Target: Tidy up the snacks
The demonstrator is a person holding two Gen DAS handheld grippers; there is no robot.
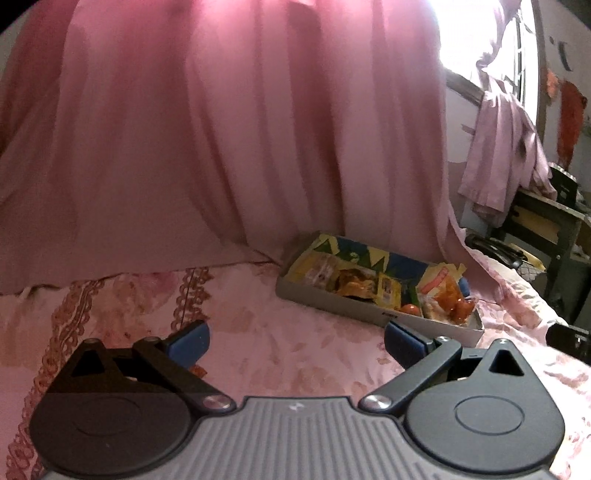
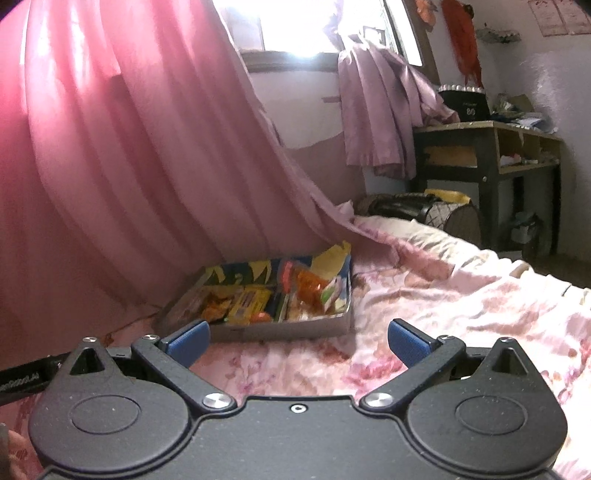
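A shallow grey cardboard box (image 1: 332, 297) lies on the pink floral bedspread, against the pink curtain. It holds several snack packets (image 1: 354, 282) in yellow and orange wrappers. The box also shows in the right wrist view (image 2: 295, 328), with the snack packets (image 2: 251, 301) inside. My left gripper (image 1: 295, 341) is open and empty, hovering over the bedspread short of the box. My right gripper (image 2: 297, 341) is open and empty, just in front of the box's near wall. A small orange-red scrap (image 1: 197, 370) peeks out under the left finger.
A pink curtain (image 1: 221, 129) hangs behind the box. The bedspread (image 2: 461, 295) stretches to the right. A dark wooden desk (image 2: 491, 147) with clutter stands past the bed, and a bag (image 2: 424, 208) lies at the bed's far end. A bright window (image 2: 314, 26) is above.
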